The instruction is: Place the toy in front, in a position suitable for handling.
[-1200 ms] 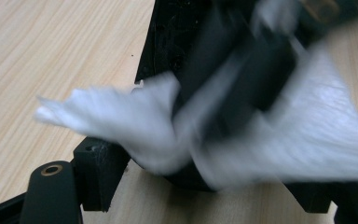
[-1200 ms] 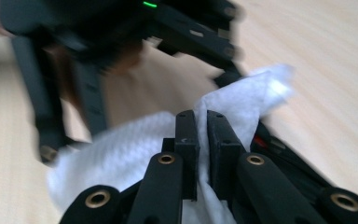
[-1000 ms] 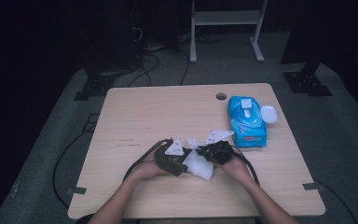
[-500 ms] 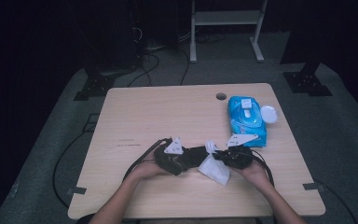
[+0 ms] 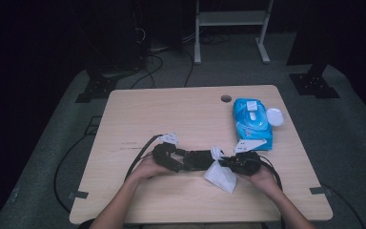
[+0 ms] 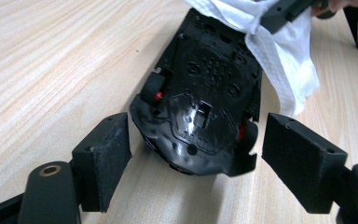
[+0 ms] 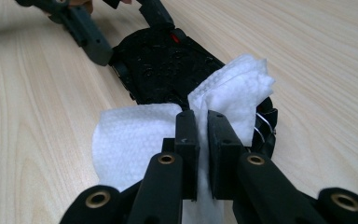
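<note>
Left gripper point(image 5: 167, 157): lower centre-left of high view; jaws wide, flanking the car's end. In its own view the pads stood just beside the car, a slight gap each side, no press evident. Hardly moved.
Car point(image 5: 196, 159): black toy, belly-up on the table point(image 5: 138, 114), between both grippers.
Wipe point(image 5: 220, 175): had shifted rightward with the right hand; now draped off the car's right end.
Right gripper point(image 5: 223, 162): jaws nearly closed, pinching the wipe.
Pack point(image 5: 251, 121): blue, upper right, untouched.
Meaning: one wiping stroke likely finished; underside probably needs more passes.
</note>
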Motion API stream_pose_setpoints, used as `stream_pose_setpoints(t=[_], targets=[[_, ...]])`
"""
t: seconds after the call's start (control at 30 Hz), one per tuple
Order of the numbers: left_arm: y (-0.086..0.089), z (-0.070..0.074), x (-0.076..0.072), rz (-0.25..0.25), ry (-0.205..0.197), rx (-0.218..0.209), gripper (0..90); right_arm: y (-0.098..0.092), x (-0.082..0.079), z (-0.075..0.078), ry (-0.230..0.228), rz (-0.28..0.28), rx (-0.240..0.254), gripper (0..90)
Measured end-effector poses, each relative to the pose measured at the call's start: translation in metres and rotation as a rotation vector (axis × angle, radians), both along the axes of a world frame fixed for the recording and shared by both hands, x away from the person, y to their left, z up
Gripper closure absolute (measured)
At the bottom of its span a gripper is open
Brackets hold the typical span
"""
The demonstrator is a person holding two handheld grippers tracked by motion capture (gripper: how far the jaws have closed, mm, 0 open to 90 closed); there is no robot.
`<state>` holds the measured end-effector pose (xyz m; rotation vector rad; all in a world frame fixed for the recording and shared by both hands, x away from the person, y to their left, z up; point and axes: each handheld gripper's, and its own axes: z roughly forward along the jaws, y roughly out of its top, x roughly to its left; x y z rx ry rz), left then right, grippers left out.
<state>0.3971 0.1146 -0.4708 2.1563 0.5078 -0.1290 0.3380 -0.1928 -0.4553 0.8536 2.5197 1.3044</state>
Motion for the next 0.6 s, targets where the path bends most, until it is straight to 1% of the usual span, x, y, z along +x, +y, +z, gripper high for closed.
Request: stream_pose_setpoints(t=[0.03,0.07,0.1,0.13,0.17,0.27,0.3,0.33,0.37,0.4,0.43,0.53,0.57,0.6], targets=[[-0.0003,-0.0012,0.0013,0.011,0.015,-0.006,23.8,0.0004,-0.0006,-0.0002,-0.007,0.002,-0.002,83.3],[-0.0003,-0.0012,0.0013,0.011,0.015,-0.006,24.0,0.0004,-0.0006,-0.0002,-0.007,0.002,-0.002,83.3],[-0.0012,-0.0034,0.0037,0.021,0.051,-0.009,24.1,0.0003,-0.0011,-0.0003,-0.014,0.013,-0.008,83.4],[-0.0017,-0.0044,0.0046,0.024,0.072,-0.022,24.7,0.0003,-0.0012,-0.0003,-0.015,0.015,-0.008,83.4],[-0.0021,-0.0046,0.0052,0.024,0.08,-0.024,26.0,0.0002,-0.0012,-0.0005,-0.017,0.017,-0.008,83.4],[-0.0036,-0.0051,0.0055,0.029,0.086,-0.024,26.2,0.0,-0.0017,-0.0009,-0.018,0.023,-0.005,83.5],[-0.0044,-0.0076,0.0076,0.042,0.119,-0.032,26.4,0.0003,-0.0032,-0.0014,-0.034,0.034,-0.007,83.6],[-0.0044,-0.0076,0.0076,0.042,0.119,-0.032,28.3,0.0003,-0.0032,-0.0014,-0.034,0.034,-0.007,83.6],[-0.0057,-0.0095,0.0077,0.05,0.119,-0.035,28.3,0.0005,-0.0038,-0.0015,-0.036,0.039,-0.007,83.6],[-0.007,-0.0086,0.0073,0.052,0.109,-0.023,28.7,0.0006,-0.0046,-0.0018,-0.04,0.043,-0.007,83.6],[-0.0091,-0.0073,0.0065,0.053,0.09,-0.003,28.7,0.0004,-0.0046,-0.0019,-0.039,0.045,-0.004,83.6],[-0.01,-0.0068,0.006,0.055,0.08,0.006,29.1,-0.0001,-0.0052,-0.0029,-0.045,0.047,0.003,83.6],[-0.0099,-0.0067,0.0061,0.057,0.087,0.004,29.0,-0.0002,-0.0054,-0.0031,-0.047,0.047,0.004,83.6],[-0.0096,-0.007,0.0064,0.064,0.104,-0.007,28.8,-0.0001,-0.0056,-0.0031,-0.049,0.045,0.003,83.6]])
